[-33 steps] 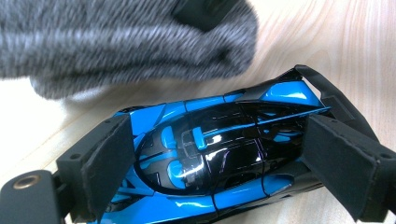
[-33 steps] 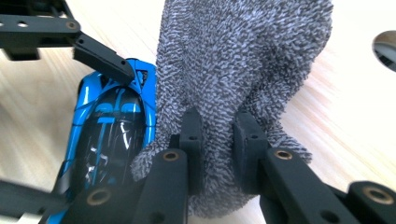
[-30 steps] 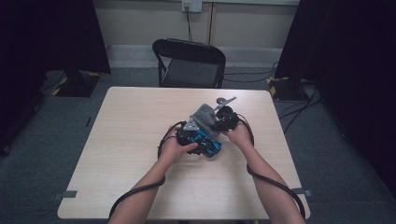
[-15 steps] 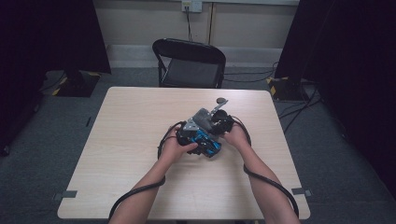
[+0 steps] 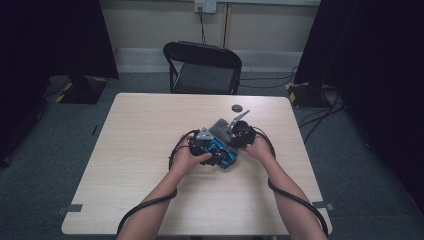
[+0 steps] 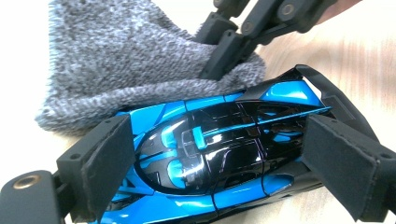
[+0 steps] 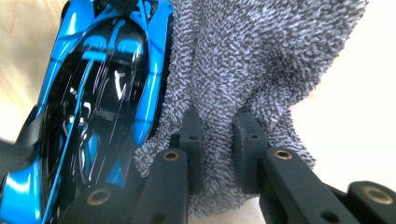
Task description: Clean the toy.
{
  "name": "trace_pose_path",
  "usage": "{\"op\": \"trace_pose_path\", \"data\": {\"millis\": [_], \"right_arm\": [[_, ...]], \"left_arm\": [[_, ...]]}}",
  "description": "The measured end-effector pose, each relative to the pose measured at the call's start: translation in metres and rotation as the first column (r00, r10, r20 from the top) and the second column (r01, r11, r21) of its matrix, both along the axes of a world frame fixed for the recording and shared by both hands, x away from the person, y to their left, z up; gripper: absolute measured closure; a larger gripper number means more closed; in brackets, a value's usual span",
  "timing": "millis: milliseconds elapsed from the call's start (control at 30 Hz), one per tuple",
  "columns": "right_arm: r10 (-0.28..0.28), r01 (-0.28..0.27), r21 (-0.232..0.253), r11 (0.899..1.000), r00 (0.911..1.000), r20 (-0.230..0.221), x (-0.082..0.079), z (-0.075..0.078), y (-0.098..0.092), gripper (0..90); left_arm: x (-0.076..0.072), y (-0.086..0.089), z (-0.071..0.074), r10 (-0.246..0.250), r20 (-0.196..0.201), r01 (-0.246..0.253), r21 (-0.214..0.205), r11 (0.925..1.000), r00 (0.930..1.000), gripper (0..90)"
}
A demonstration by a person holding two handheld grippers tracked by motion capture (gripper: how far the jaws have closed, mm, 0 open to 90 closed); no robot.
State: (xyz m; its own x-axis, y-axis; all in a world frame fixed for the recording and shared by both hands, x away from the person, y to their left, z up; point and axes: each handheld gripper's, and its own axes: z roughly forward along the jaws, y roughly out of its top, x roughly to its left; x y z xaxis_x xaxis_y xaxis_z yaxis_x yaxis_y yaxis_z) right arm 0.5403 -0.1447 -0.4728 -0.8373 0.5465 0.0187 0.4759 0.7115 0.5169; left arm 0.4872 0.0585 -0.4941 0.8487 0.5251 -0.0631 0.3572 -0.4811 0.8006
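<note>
While the left gripper [image 6: 219, 158] keeps the car [image 6: 224, 158] clamped across its body, pads pressing on both ends of the blue-and-black shell, not much has shifted in the last second. From the high view both hands are parked at the same spot mid-table [image 5: 125, 165], and the car [image 5: 220, 152] hasn't budged.

What did change is small: my right gripper [image 7: 219, 140] with the cloth [image 7: 261, 60] has crept a touch closer to the car's far side. It's clenched tight on a fold of the grey cloth, jaws nearly together with fabric bunched between them. In the left gripper view the cloth [image 6: 135, 70] is draped right against the car's edge, touching it, with the right gripper [image 6: 210, 74] digging into it.

My read is that this is a wipe-down job and I'm mid-stroke along the side of the car. Grip on both looks solid, so the next pass should be fine as long as the cloth doesn't snag the rear wing.

There's also a small dark disc [image 5: 236, 107] farther back on the table, untouched.
</note>
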Motion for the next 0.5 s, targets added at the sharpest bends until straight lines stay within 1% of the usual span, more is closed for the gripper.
{"op": "trace_pose_path", "data": {"millis": [233,500], "right_arm": [[0.017,-0.017,-0.006,1.000,0.9998,0.004,-0.008,0.000,-0.010,76.6],[0.011,-0.011,0.004,1.000,0.9999,0.003,-0.018,0.000,-0.021,76.6]], "left_arm": [[0.000,0.000,0.000,0.000,-0.003,0.000,0.002,1.0000,1.0000,9.4],[0.000,0.000,0.000,0.000,0.001,0.000,-0.002,1.0000,1.0000,9.4]]}}
